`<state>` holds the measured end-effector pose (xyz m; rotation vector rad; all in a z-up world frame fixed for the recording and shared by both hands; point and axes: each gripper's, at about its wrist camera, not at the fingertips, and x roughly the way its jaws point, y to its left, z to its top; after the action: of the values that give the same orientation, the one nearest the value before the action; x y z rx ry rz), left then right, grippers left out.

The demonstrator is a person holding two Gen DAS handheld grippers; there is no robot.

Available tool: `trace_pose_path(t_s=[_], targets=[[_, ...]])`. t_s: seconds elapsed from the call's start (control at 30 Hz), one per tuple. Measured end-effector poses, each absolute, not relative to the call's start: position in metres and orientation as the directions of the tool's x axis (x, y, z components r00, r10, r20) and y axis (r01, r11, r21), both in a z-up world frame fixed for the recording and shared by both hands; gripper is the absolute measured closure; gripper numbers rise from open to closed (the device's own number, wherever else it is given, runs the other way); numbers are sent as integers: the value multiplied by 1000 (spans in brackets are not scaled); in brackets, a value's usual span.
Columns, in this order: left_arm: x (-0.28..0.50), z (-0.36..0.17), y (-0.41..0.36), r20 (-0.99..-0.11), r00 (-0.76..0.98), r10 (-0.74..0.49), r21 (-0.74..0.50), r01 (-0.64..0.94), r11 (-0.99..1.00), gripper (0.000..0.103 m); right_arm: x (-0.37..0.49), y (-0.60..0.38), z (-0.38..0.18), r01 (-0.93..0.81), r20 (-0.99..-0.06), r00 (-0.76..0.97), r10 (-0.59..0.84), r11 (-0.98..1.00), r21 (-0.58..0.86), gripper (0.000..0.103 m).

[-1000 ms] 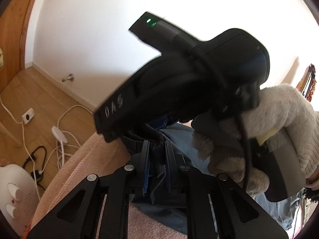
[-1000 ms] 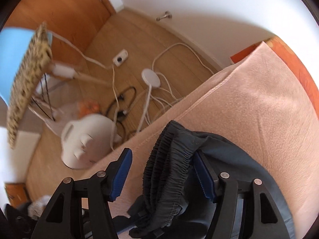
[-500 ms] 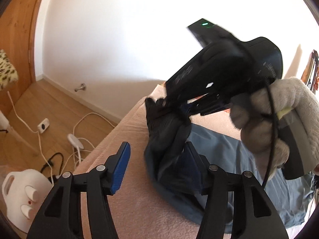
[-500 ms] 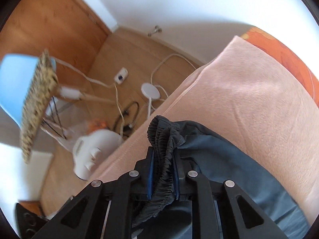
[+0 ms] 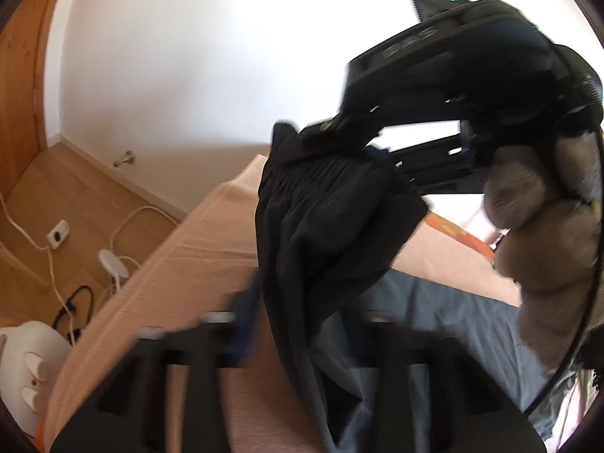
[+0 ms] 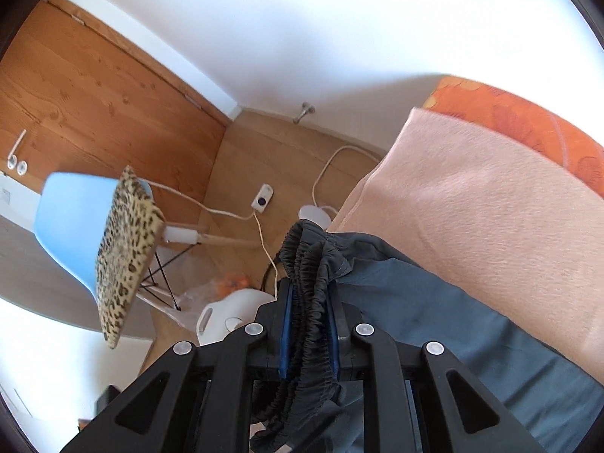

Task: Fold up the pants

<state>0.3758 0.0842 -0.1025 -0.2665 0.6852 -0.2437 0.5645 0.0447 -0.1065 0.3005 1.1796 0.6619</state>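
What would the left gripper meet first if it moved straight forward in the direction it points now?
Most likely the pants: the dark cloth hangs from the right gripper directly ahead of the left gripper, whose fingers are blurred but apart. Beyond lies the pink blanket. Depth is unclear.

Black right tool (image 6: pixel 307 330) with blue pads, silver screws; grey knitted glove (image 5: pixel 547 249).

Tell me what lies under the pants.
Under the pants lies a pink blanket on the bed; beyond it, an orange cover. Whatever sits beneath the spread legs is hidden by the fabric.
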Motion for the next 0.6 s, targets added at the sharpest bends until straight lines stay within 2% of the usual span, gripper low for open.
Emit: trace_pose_path(t_s=[0.1, 0.23, 0.6], targets=[[366, -88, 74, -546, 758, -356, -330, 196, 923, 96, 556, 17, -93, -296, -719, 252, 647, 759, 579, 89], [347, -66, 43, -513, 752, -414, -300, 294, 907, 97, 541, -32, -76, -259, -681, 293, 671, 741, 619, 89], [303, -54, -51, -531, 643, -552, -291, 474, 831, 97, 478, -167, -56, -151, -661, 423, 619, 768, 622, 89]])
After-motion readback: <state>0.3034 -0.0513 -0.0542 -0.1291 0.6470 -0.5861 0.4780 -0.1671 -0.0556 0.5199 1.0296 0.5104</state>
